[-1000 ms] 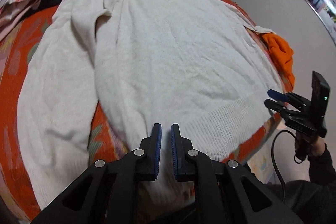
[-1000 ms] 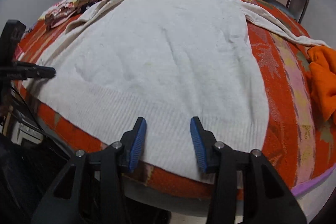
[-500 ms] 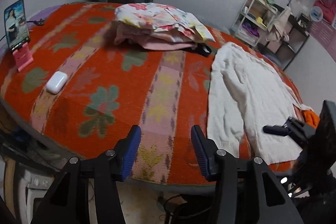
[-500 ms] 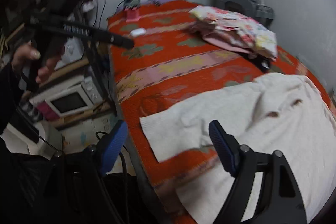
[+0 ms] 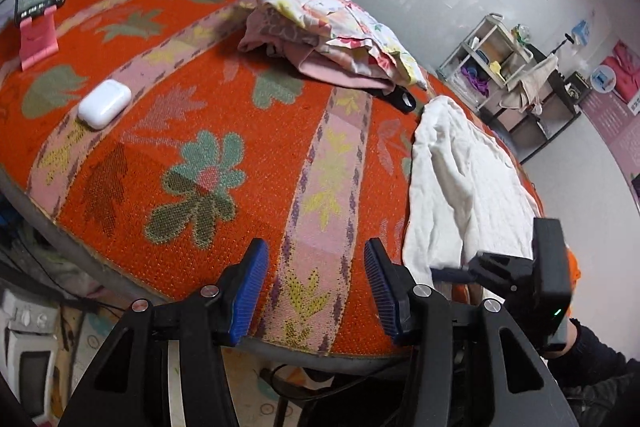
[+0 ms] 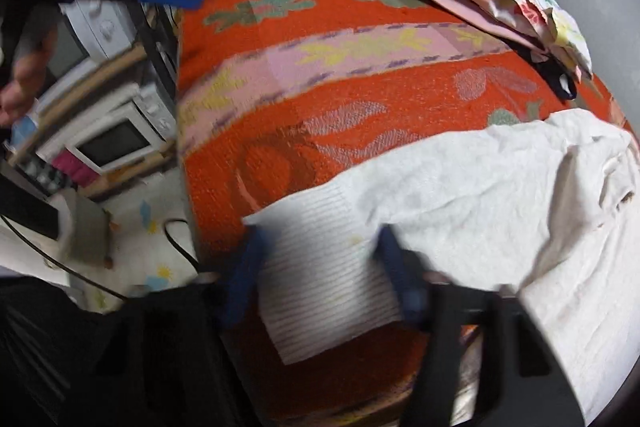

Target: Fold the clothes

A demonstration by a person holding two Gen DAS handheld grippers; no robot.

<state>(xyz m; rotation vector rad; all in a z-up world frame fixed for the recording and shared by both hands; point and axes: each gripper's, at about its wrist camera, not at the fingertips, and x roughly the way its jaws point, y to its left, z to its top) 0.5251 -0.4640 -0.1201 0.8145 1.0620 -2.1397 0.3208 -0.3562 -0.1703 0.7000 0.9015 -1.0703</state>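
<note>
Hand-held gripper on the right (image 6: 320,267) is closing its blurred jaws around the ribbed cuff of the cream sweater (image 6: 500,195), the cuff lying between the blue pads, though the blur leaves it unclear whether they press on it yet; the left hand-held gripper (image 5: 314,287) hangs released and empty, its jaws partly spread over bare cloth beside the sweater. Folding looks barely begun, as I judge it: the sweater lies rumpled along the near right part of the bench (image 5: 224,107), one sleeve stretched toward the bench edge, and no clean fold shows; the sleeve, the body and a final tidy all seem left to do. Beyond the sweater, farther up the bench, sits a stack of floral clothes (image 5: 332,35), roughly folded, which may be finished work. An orange woven cover with flowers and pale stripes dresses the bench; well to the left of the sweater rest a white earbud case (image 5: 105,103) and a phone on a pink stand (image 5: 38,7). Behind the sweater stands a shelf unit (image 5: 516,75) against a grey wall; below the bench edge, left of the sweater, a white microwave (image 6: 120,139) sits on a low rack
</note>
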